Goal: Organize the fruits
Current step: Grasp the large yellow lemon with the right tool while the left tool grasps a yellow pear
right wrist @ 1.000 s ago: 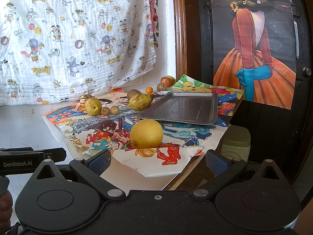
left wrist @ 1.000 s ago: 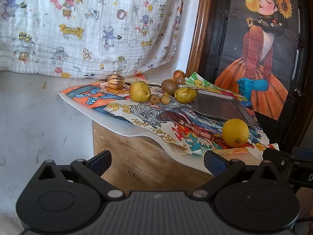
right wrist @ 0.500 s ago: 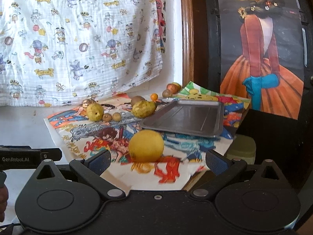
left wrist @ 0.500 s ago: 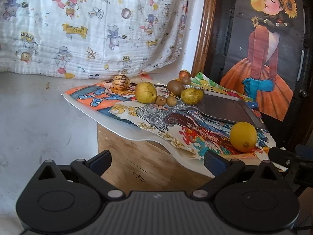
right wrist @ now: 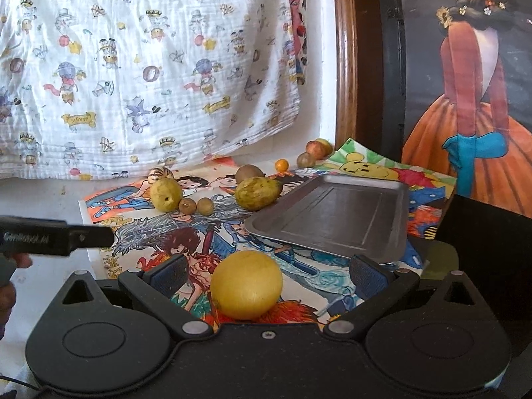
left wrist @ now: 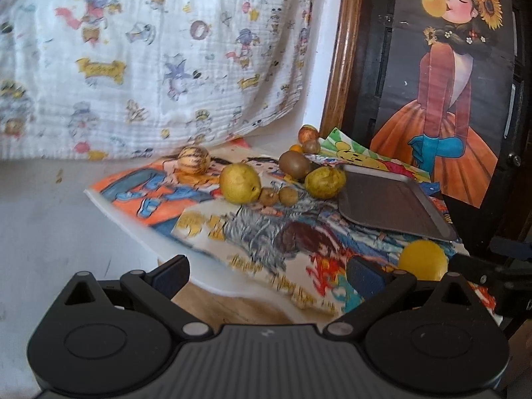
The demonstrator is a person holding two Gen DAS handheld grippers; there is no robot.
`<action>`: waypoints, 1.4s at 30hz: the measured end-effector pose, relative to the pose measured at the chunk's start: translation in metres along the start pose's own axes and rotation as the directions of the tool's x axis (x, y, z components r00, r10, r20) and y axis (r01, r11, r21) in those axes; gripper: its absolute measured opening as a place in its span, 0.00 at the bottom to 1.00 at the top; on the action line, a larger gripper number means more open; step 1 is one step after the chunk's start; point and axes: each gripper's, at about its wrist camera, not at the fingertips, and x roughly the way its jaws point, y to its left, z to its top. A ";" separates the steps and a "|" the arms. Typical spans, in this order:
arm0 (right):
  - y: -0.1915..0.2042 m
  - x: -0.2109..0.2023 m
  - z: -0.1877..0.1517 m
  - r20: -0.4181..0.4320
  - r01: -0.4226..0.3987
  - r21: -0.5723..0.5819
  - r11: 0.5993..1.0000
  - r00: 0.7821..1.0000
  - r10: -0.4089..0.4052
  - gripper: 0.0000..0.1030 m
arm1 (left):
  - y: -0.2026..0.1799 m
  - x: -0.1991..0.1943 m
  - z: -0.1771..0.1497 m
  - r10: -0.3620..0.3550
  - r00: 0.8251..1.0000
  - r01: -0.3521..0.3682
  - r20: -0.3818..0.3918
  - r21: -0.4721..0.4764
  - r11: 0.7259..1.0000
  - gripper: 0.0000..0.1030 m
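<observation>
A yellow lemon (right wrist: 246,284) lies on the cartoon-printed sheet (right wrist: 173,232), between the open fingers of my right gripper (right wrist: 267,274), not gripped. It also shows in the left wrist view (left wrist: 423,259). A grey metal tray (right wrist: 335,212) lies empty behind it, also in the left wrist view (left wrist: 389,204). Further back lie two yellow-green pears (right wrist: 165,194) (right wrist: 257,193), a kiwi (right wrist: 248,173), two small brown fruits (right wrist: 196,205), a striped melon (left wrist: 193,161), a small orange fruit (right wrist: 281,165) and a peach (right wrist: 318,148). My left gripper (left wrist: 267,271) is open and empty at the sheet's near edge.
A printed white cloth (right wrist: 143,66) hangs behind the table. A wooden frame (right wrist: 344,56) and a dark panel with a painted girl (right wrist: 472,83) stand at the right. The bare wooden table edge (left wrist: 232,306) shows under the sheet. The left gripper's body (right wrist: 50,239) reaches in from the left.
Both grippers have moved forward toward the table. The lemon now sits between the right gripper's open fingers. The fruits have not moved.
</observation>
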 end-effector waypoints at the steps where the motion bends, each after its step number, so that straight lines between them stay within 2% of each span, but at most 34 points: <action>1: 0.000 0.003 0.001 -0.005 -0.005 0.003 1.000 1.000 0.005 1.00 | 0.000 0.004 0.004 -0.004 1.000 0.004 -0.001 0.000 1.000 1.00; 6: 0.001 0.015 0.007 -0.015 -0.027 -0.013 1.000 1.000 0.027 1.00 | -0.002 0.021 0.020 -0.011 1.000 0.011 -0.008 -0.005 1.000 1.00; 10: 0.001 0.025 0.010 -0.028 -0.037 -0.022 0.999 0.999 0.037 0.99 | -0.006 0.037 0.031 -0.036 0.999 0.036 -0.010 0.028 0.999 1.00; 17: 0.003 0.043 0.009 -0.082 -0.059 0.037 0.998 0.995 0.062 0.97 | -0.013 0.064 0.045 -0.054 0.998 0.056 -0.033 0.075 0.996 1.00; 24: 0.013 0.058 0.000 -0.136 -0.035 0.082 0.996 0.990 0.046 0.87 | -0.016 0.083 0.047 -0.072 0.996 0.078 -0.057 0.117 0.990 1.00; 29: 0.026 0.067 -0.007 -0.166 0.023 0.123 0.992 0.986 -0.003 0.80 | -0.013 0.093 0.049 -0.073 0.995 0.080 -0.066 0.122 0.989 1.00; 32: 0.029 0.070 -0.005 -0.173 0.055 0.103 0.993 0.984 -0.036 0.69 | -0.010 0.096 0.050 -0.072 0.995 0.080 -0.071 0.126 0.989 1.00; 35: 0.033 0.073 -0.006 -0.193 0.066 0.071 0.995 0.980 -0.051 0.68 | -0.005 0.100 0.051 -0.069 0.995 0.078 -0.075 0.124 0.989 1.00; 39: 0.037 0.076 0.003 -0.222 0.040 0.030 0.999 0.975 -0.033 0.61 | 0.005 0.107 0.057 -0.070 0.994 0.078 -0.080 0.102 0.992 1.00; 42: 0.045 0.080 0.015 -0.218 -0.004 -0.046 0.999 0.976 -0.007 0.55 | 0.011 0.112 0.063 -0.072 0.994 0.079 -0.078 0.097 0.992 1.00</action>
